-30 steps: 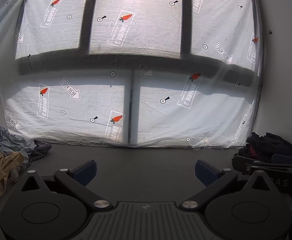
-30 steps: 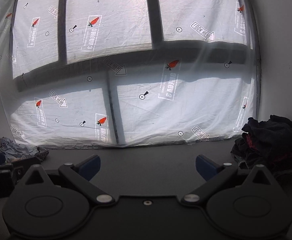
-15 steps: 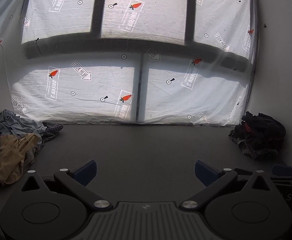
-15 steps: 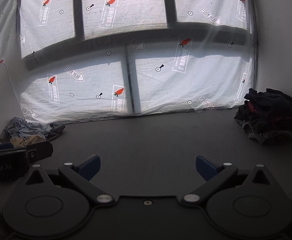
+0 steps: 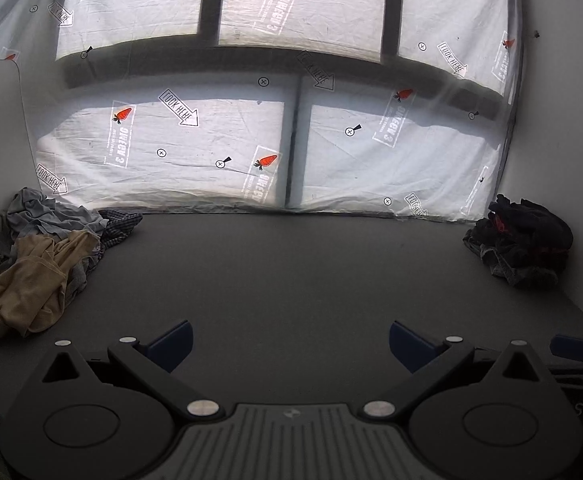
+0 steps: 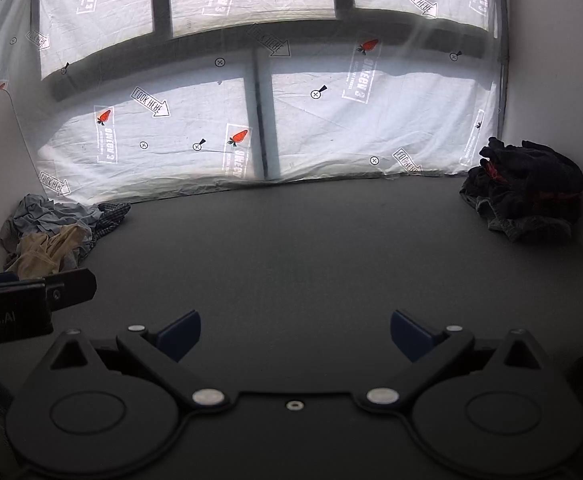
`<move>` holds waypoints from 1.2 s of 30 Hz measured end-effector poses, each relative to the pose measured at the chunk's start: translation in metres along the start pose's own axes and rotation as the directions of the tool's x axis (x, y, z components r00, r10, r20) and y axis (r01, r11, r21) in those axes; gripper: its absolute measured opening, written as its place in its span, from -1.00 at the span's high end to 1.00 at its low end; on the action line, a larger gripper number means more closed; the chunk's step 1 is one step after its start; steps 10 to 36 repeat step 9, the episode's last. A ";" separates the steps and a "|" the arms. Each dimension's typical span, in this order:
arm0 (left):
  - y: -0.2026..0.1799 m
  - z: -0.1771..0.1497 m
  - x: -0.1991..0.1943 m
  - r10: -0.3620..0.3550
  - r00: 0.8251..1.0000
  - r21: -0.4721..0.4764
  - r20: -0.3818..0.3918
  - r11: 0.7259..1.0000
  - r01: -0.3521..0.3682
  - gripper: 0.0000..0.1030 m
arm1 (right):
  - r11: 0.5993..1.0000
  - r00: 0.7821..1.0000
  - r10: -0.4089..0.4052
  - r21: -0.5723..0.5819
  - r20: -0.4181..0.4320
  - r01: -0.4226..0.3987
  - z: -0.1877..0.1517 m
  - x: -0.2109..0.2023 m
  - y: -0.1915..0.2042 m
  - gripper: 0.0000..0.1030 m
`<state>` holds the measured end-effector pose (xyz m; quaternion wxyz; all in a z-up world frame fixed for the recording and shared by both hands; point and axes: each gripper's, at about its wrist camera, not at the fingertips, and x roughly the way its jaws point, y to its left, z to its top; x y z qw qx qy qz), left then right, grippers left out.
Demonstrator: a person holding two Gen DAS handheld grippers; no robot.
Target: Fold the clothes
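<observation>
Two heaps of clothes sit on the dark table (image 5: 291, 280) in the left wrist view, and they are well apart. At the left edge of the frame lies the light pile (image 5: 43, 256): a tan garment (image 5: 27, 284) in front, grey-blue cloth and a checked piece behind it, up against the printed sheet (image 5: 391, 160) that hangs across the back. At the right edge, against the white wall, there's the dark pile (image 5: 523, 240), black with a flash of red. Along the bottom of the frame the left gripper (image 5: 289, 338) shows its blue-tipped fingers spread wide, nothing between them, only bare table. In the lower right corner a blue tip of the other tool pokes in.

Over to the right wrist view: same layout. The light pile (image 6: 55, 232) is at middle left, the dark pile (image 6: 527, 192) at middle right, the printed sheet (image 6: 371, 120) across the upper frame. The right gripper (image 6: 295, 334) is at the bottom, fingers wide apart and empty above the table (image 6: 311, 264). The black body of the left gripper (image 6: 31, 300) juts in from the left edge, just in front of the tan garment (image 6: 47, 254)
</observation>
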<state>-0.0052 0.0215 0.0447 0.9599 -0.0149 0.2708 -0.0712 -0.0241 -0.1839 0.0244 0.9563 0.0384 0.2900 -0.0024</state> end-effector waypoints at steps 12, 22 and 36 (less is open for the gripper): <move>0.010 -0.004 -0.002 -0.001 1.000 -0.002 -0.005 1.000 0.001 -1.00 | 1.000 1.000 -0.007 -0.003 -0.006 0.007 -0.004 -0.003 0.011 -0.99; 0.010 -0.004 -0.002 -0.001 1.000 -0.002 -0.005 1.000 0.001 -1.00 | 1.000 1.000 -0.007 -0.003 -0.006 0.007 -0.004 -0.003 0.011 -0.99; 0.010 -0.004 -0.002 -0.001 1.000 -0.002 -0.005 1.000 0.001 -1.00 | 1.000 1.000 -0.007 -0.003 -0.006 0.007 -0.004 -0.003 0.011 -0.99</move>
